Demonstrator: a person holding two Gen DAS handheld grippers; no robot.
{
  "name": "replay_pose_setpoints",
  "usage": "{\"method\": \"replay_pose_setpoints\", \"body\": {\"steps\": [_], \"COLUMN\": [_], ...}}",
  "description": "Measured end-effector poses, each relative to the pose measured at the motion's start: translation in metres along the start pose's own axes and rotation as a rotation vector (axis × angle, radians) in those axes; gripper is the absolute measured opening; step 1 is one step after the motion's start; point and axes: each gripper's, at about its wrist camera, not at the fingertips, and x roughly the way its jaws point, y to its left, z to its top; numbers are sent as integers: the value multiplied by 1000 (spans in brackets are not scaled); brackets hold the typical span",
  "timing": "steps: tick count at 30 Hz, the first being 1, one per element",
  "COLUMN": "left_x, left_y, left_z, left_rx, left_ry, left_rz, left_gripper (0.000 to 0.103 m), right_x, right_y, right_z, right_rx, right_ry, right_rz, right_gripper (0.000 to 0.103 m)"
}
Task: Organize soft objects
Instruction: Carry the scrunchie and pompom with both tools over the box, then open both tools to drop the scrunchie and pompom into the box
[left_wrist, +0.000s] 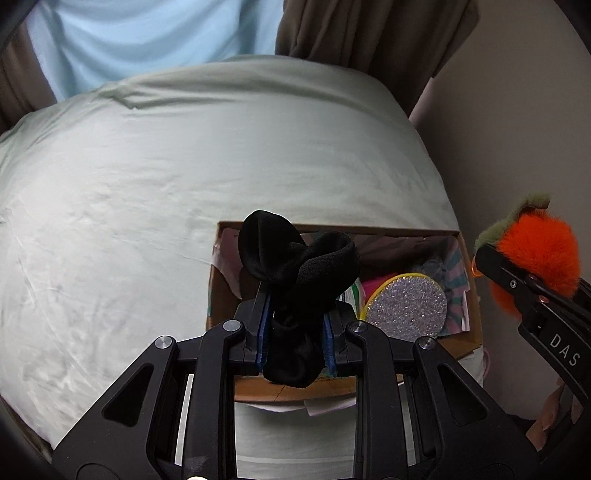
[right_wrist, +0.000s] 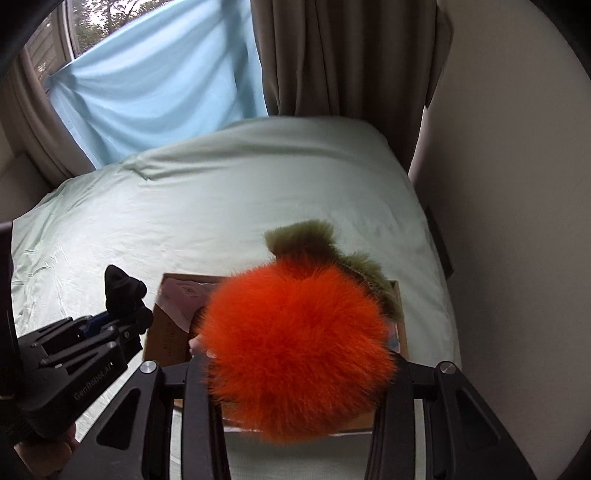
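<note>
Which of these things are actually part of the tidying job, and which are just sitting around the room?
Part of the job:
- black sock, gripped by the left gripper
- orange fluffy toy, gripped by the right gripper
- cardboard box, already holding a glittery silver disc

Just there:
- bed with pale green sheet
- brown curtains
- blue cloth over the window

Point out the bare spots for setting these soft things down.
Free: the pale green bedsheet left of and beyond the cardboard box, up to the curtains. Crowded: inside the box, with the glitter disc and fabrics.
</note>
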Motion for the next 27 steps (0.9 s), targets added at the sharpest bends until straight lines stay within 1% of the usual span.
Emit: {"method": "replay_pose_setpoints", "body": {"steps": [6, 11, 12, 13, 14, 15, 16, 17, 18, 20, 27], "left_x": [45, 58, 59, 58, 58, 56, 52, 45, 43, 39, 18], "left_y": [0, 3, 2, 2, 1, 2, 2, 4, 4, 5, 8], "left_z": [2, 0, 0, -1, -3, -4, -5, -6, -7, -11, -17], "left_rx": [36, 60, 65, 75, 89, 100, 107, 111, 114, 121, 123], "left_ry": [87, 133, 139, 145, 152, 154, 138, 123, 123, 126, 96], "left_rz": [19, 18, 10, 1, 6, 23, 35, 30, 18, 17, 9], "left_gripper": [20, 20, 24, 30, 59, 98, 102, 103, 103, 103, 103], "right_x": [49, 68, 70, 73, 75, 78, 79, 78, 76, 72, 56], "right_y": [-13, -7, -6, -5, -4, -2, -2, -4, -4, -4, -1], "right_z": [4, 5, 5, 5, 5, 6, 5, 3, 2, 1, -7], "right_rx": [24, 46, 53, 61, 70, 81, 93, 106, 111, 120, 115], "right_ry": [75, 125, 133, 145, 159, 174, 181, 187, 185, 180, 159], "right_rz": [34, 84, 98, 115, 140, 168, 180, 181, 188, 191, 160], "right_gripper": [36, 36, 39, 40, 43, 56, 64, 84, 97, 102, 102]}}
